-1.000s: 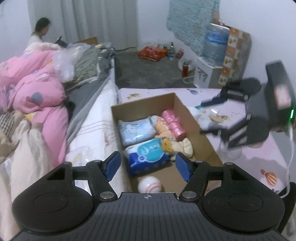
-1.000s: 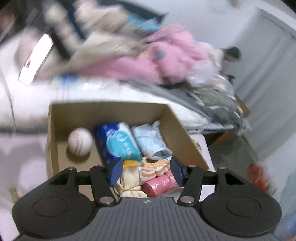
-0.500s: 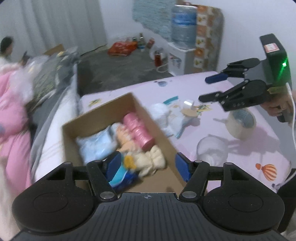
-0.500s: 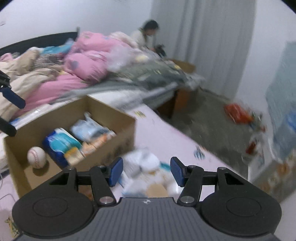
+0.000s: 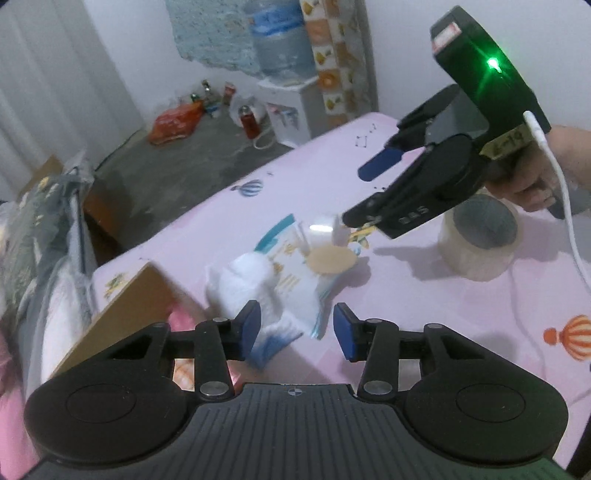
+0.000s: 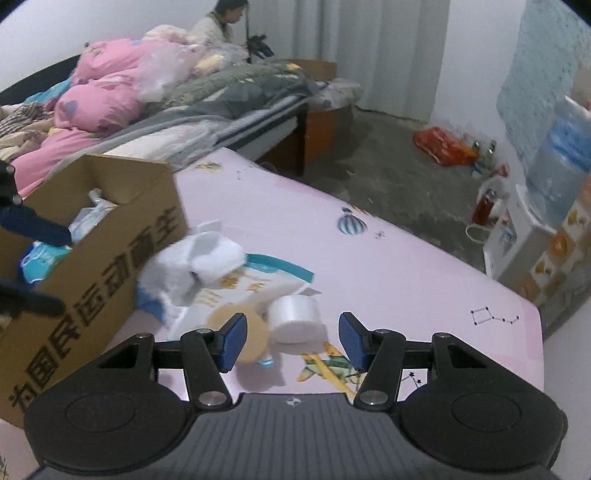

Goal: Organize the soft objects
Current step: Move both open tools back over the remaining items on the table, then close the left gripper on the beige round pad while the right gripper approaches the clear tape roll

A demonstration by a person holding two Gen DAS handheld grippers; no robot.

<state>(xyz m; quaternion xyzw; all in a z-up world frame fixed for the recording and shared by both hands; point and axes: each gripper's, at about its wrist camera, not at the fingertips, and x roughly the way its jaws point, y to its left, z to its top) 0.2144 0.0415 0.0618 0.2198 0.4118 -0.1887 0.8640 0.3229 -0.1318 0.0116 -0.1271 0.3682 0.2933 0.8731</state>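
A white fluffy soft item (image 5: pixel 258 284) (image 6: pixel 192 269) lies on the pink table beside the cardboard box (image 6: pixel 92 254) (image 5: pixel 125 310), partly on a printed plastic pack (image 5: pixel 295 266) (image 6: pixel 255 284). A white roll (image 6: pixel 295 319) and a tan round pad (image 5: pixel 328 260) (image 6: pixel 255 336) lie by it. My left gripper (image 5: pixel 297 326) is open and empty, just short of the white item. My right gripper (image 6: pixel 291 341) is open and empty above the white roll; it also shows in the left wrist view (image 5: pixel 369 192). The box holds blue tissue packs (image 6: pixel 40 258).
A roll of clear tape (image 5: pixel 480 236) stands on the table at the right. A bed with pink bedding (image 6: pixel 103 96) lies behind the box. A water dispenser (image 6: pixel 532 206) and floor clutter (image 6: pixel 443 147) stand past the table's far edge. A person (image 6: pixel 225 22) sits at the back.
Both grippers have swung away from the box to the items on the table to its right. Both have stayed open and empty.
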